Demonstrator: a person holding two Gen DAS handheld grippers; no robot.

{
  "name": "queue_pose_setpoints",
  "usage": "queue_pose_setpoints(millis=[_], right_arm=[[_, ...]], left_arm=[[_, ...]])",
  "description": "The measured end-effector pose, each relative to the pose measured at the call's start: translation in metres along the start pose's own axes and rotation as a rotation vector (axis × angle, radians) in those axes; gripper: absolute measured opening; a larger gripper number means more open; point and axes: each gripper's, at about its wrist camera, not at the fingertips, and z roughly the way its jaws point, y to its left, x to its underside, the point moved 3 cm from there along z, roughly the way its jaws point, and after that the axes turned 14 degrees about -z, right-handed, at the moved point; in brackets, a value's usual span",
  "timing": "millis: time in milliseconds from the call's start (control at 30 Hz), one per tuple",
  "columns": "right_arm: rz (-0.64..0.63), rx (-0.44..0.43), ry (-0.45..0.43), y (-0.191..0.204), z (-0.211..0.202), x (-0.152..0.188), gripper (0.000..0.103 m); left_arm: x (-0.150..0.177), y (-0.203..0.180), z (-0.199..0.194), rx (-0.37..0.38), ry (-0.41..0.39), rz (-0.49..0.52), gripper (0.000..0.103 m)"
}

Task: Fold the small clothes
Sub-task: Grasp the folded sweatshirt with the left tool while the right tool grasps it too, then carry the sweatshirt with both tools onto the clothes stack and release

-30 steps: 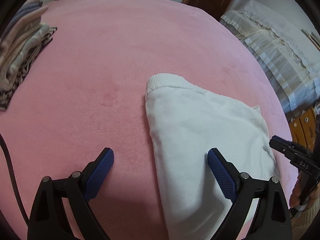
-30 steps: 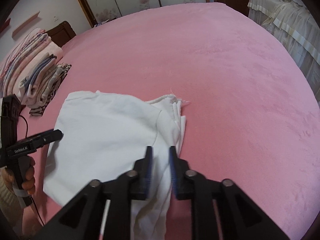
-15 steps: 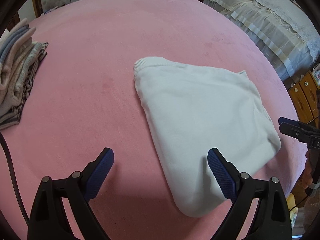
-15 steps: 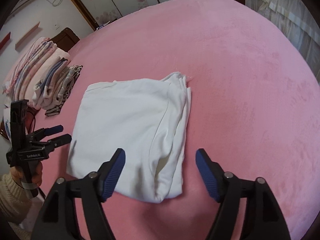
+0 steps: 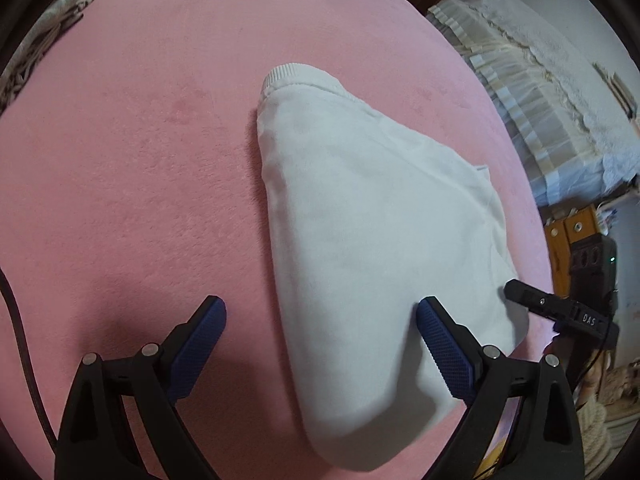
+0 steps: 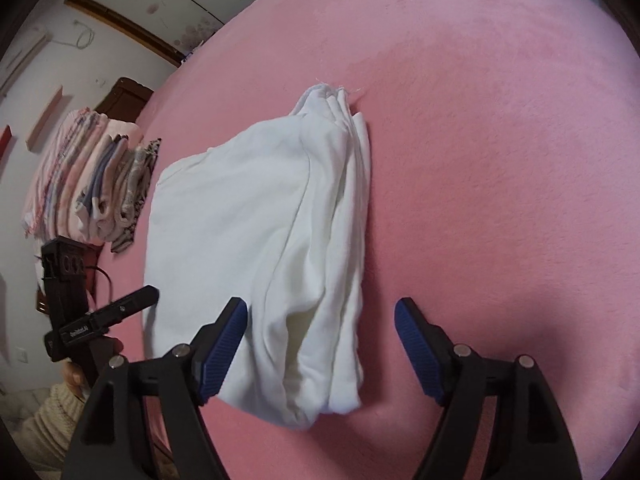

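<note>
A white folded garment (image 5: 372,240) lies on the pink bed cover (image 5: 140,160), its ribbed hem at the far end. My left gripper (image 5: 320,308) is open just above its near end; the cloth fills the right half of the gap and the pads do not press it. In the right wrist view the same garment (image 6: 248,220) shows its layered fold edge on the right side. My right gripper (image 6: 322,308) is open astride the garment's near corner, not pressing it. Each gripper also shows in the other's view: right gripper (image 5: 520,292), left gripper (image 6: 148,294).
A stack of folded clothes (image 6: 92,184) sits at the bed's far left edge. A second bed with a cream cover (image 5: 540,92) and a wooden cabinet (image 5: 572,228) stand beyond the right edge. A hand in a knitted sleeve (image 6: 52,412) holds the left gripper.
The right gripper went from shut on the garment's edge to open, letting the cloth go. Both grippers have sunk closer to the garment, which now lies folded flat.
</note>
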Motion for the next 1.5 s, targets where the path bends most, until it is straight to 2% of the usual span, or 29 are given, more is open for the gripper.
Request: queue_pose_setpoints(millis=[133,333,367,400,433,500,567,633,700,800,867,1000,1100,1133,1200,1233,1267,1300,1500], right_arm=[[0.030,-0.132,-0.019,-0.001,0.014,-0.010,0.077],[-0.012,-0.146,-0.009,0.002,0.031,-0.024,0.078],[-0.027,-0.134,-0.006,0.005,0.033,-0.026,0.075],[-0.044,-0.118,-0.003,0.007,0.033,-0.027,0.073],[-0.062,-0.098,0.002,0.008,0.033,-0.026,0.067],[-0.079,-0.065,0.003,0.008,0.032,-0.025,0.051],[-0.069,-0.075,-0.011,0.001,0.025,-0.023,0.035],[-0.071,-0.075,-0.012,0.001,0.023,-0.020,0.030],[-0.089,-0.056,-0.009,0.003,0.022,-0.020,0.029],[-0.095,-0.035,0.014,0.005,0.026,-0.022,0.029],[-0.068,-0.051,0.023,-0.001,0.028,-0.022,0.035],[-0.031,-0.091,0.024,-0.009,0.032,-0.023,0.036],[-0.025,-0.108,0.015,-0.010,0.034,-0.024,0.036],[-0.030,-0.106,0.012,-0.008,0.035,-0.024,0.036],[-0.067,-0.074,0.001,-0.001,0.033,-0.023,0.033],[-0.090,-0.053,-0.005,0.004,0.032,-0.023,0.029],[-0.114,-0.029,-0.011,0.010,0.030,-0.023,0.026],[-0.141,0.000,-0.019,0.016,0.027,-0.022,0.024],[-0.200,0.116,-0.054,0.049,0.005,-0.014,0.019]], left_arm=[[-0.004,0.003,0.008,0.058,-0.002,-0.035,0.096],[-0.001,-0.001,0.017,0.093,-0.011,-0.029,0.096],[-0.001,-0.002,0.017,0.099,-0.012,-0.027,0.094],[0.000,-0.006,0.019,0.106,-0.009,-0.024,0.085],[0.002,-0.014,0.024,0.114,0.001,-0.017,0.081],[0.003,-0.022,0.025,0.076,-0.010,0.008,0.080],[0.004,-0.026,0.025,0.056,-0.018,0.019,0.077],[0.003,-0.028,0.024,0.053,-0.014,0.010,0.069],[0.001,-0.030,0.024,0.043,-0.012,0.005,0.059],[-0.001,-0.030,0.024,0.026,-0.001,0.003,0.058],[-0.004,-0.027,0.025,0.031,0.027,-0.019,0.062],[-0.002,-0.019,0.033,0.075,0.062,-0.067,0.072],[0.001,-0.020,0.038,0.084,0.048,-0.068,0.073],[0.002,-0.020,0.038,0.078,0.039,-0.070,0.068],[0.004,-0.027,0.037,0.053,0.008,-0.051,0.047],[0.007,-0.031,0.034,0.036,-0.014,-0.031,0.041],[0.009,-0.037,0.031,0.016,-0.034,-0.004,0.031],[0.010,-0.042,0.026,-0.009,-0.056,0.025,0.027],[0.029,-0.076,-0.009,-0.125,-0.176,0.165,0.023]])
